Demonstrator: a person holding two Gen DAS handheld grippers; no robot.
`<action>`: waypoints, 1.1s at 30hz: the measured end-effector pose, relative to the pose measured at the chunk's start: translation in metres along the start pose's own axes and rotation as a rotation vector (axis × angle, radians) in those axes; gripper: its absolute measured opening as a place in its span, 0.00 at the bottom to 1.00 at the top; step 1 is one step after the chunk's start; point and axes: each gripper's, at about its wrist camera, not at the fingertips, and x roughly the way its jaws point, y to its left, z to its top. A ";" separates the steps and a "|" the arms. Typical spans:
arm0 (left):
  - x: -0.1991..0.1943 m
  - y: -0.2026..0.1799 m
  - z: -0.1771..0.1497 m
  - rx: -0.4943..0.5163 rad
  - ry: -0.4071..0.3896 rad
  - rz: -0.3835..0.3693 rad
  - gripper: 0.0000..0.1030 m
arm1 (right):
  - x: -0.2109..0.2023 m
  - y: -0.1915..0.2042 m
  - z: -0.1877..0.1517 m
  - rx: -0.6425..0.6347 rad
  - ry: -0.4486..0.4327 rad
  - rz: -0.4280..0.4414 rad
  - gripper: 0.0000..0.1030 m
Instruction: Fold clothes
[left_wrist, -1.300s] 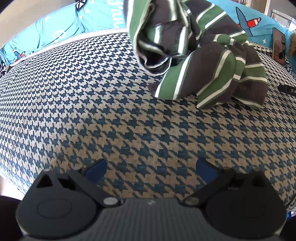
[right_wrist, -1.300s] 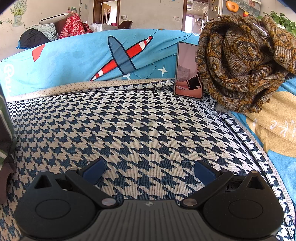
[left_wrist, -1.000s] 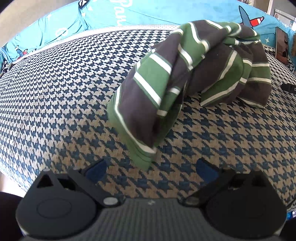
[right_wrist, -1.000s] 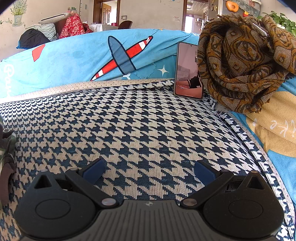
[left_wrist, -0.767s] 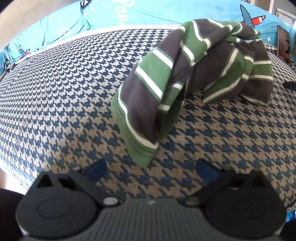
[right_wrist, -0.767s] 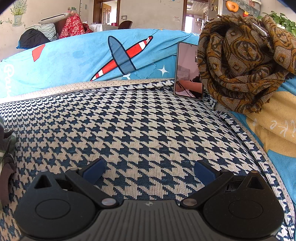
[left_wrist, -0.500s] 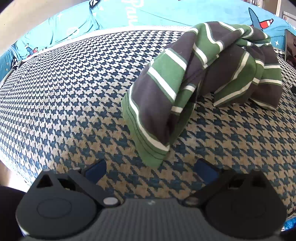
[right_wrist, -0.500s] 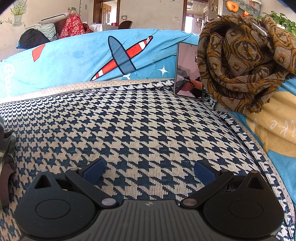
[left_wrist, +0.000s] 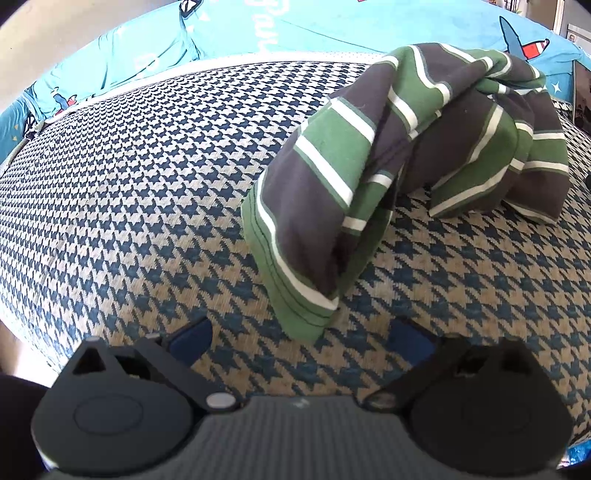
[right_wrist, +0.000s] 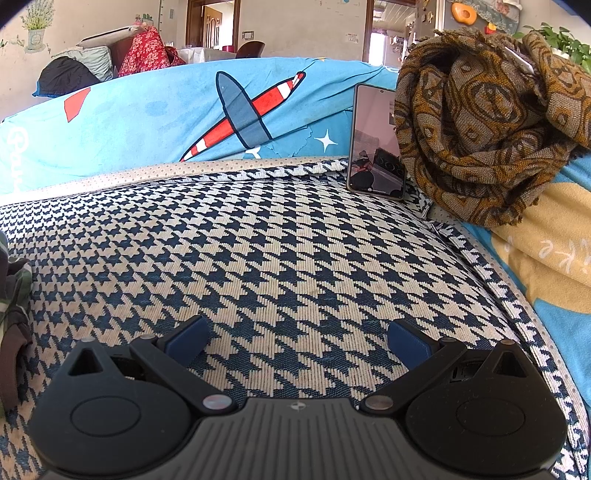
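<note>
Left gripper (left_wrist: 301, 338): jaws spread wide, nothing between them, low over the houndstooth cover (left_wrist: 129, 177). Striped shirt (left_wrist: 399, 166), green, dark grey and white, lies crumpled in the upper right of the left view; one sleeve hangs down toward centre frame, its cuff just ahead of the gap between the jaws, not gripped.

Right gripper (right_wrist: 295, 338): jaws equally wide, empty, over bare houndstooth. An edge of the shirt shows at the far left of the right view. Phone (right_wrist: 376, 142) stands propped at upper right, touching a brown patterned scarf (right_wrist: 487, 122). Blue airplane-print sheet (right_wrist: 166, 122) across the back.
</note>
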 end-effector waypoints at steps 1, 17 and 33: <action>0.002 0.001 0.003 0.001 0.000 -0.001 1.00 | 0.000 0.000 0.000 0.000 0.000 0.000 1.00; 0.017 -0.009 0.035 -0.008 0.004 -0.011 1.00 | -0.021 0.016 -0.012 0.089 0.001 -0.127 1.00; 0.075 0.031 0.134 -0.089 -0.033 -0.030 1.00 | -0.053 0.084 -0.040 -0.135 0.030 -0.007 1.00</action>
